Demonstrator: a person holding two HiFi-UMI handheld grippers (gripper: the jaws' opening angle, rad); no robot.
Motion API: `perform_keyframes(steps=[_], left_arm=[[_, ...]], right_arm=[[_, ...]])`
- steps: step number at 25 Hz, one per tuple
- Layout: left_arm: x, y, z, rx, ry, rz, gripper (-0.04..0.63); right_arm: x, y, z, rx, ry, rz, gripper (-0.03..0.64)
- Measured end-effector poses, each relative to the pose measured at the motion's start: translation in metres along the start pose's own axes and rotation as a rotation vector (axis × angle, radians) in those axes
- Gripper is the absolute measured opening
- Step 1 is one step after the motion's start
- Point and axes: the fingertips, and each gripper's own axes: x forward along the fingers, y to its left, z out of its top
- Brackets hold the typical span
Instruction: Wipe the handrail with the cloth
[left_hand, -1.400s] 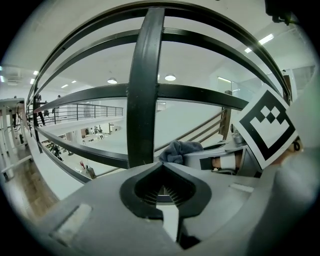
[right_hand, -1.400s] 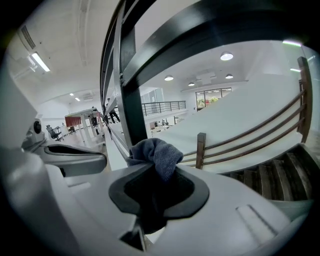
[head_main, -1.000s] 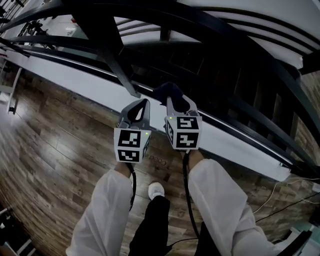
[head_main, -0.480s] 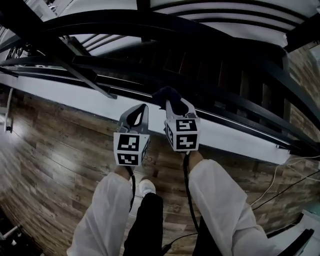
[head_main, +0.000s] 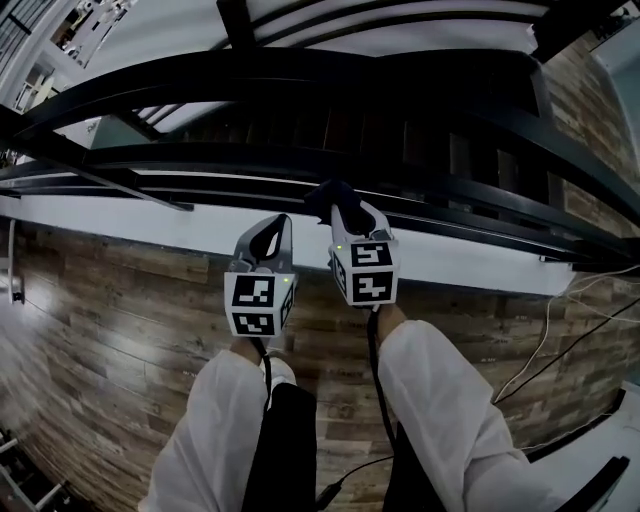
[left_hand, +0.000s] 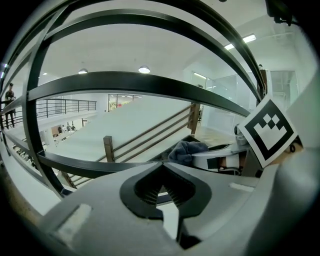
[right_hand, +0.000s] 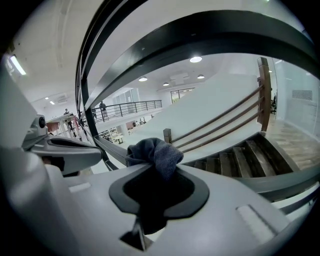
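A dark blue-grey cloth (right_hand: 155, 152) bulges out of my right gripper (right_hand: 159, 167), which is shut on it. In the head view the cloth (head_main: 328, 192) sits level with the lower black bars of the railing (head_main: 200, 160); whether it touches them I cannot tell. The broad black handrail (head_main: 300, 75) curves above both grippers and fills the top of the right gripper view (right_hand: 210, 37). My left gripper (head_main: 270, 235) hangs just left of the right one, shut with nothing in it (left_hand: 161, 167). From the left gripper view the cloth (left_hand: 186, 151) shows to the right, below the handrail (left_hand: 140, 82).
Beyond the railing a wooden staircase (right_hand: 250, 155) goes down to a lower hall. A white ledge (head_main: 150, 220) runs under the bars. Wood-plank floor (head_main: 120, 330) lies below me, with cables (head_main: 555, 340) at the right. White sleeves (head_main: 440, 400) and dark trousers fill the bottom.
The head view has swung, so the railing now runs more level across the frame. Both grippers keep their place side by side at the bars. The white shoe has dropped out of sight.
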Motion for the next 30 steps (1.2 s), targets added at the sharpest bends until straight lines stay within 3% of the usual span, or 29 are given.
perform_keyframes(steps=[18, 30], left_arm=[[0.069, -0.193, 0.018, 0.085, 0.012, -0.171, -0.002], [0.094, -0.295, 0.012, 0.110, 0.018, -0.212, -0.002]], right_arm=[[-0.100, -0.171, -0.041, 0.068, -0.017, -0.134, 0.067], [-0.154, -0.268, -0.069, 0.066, -0.029, -0.175, 0.067]])
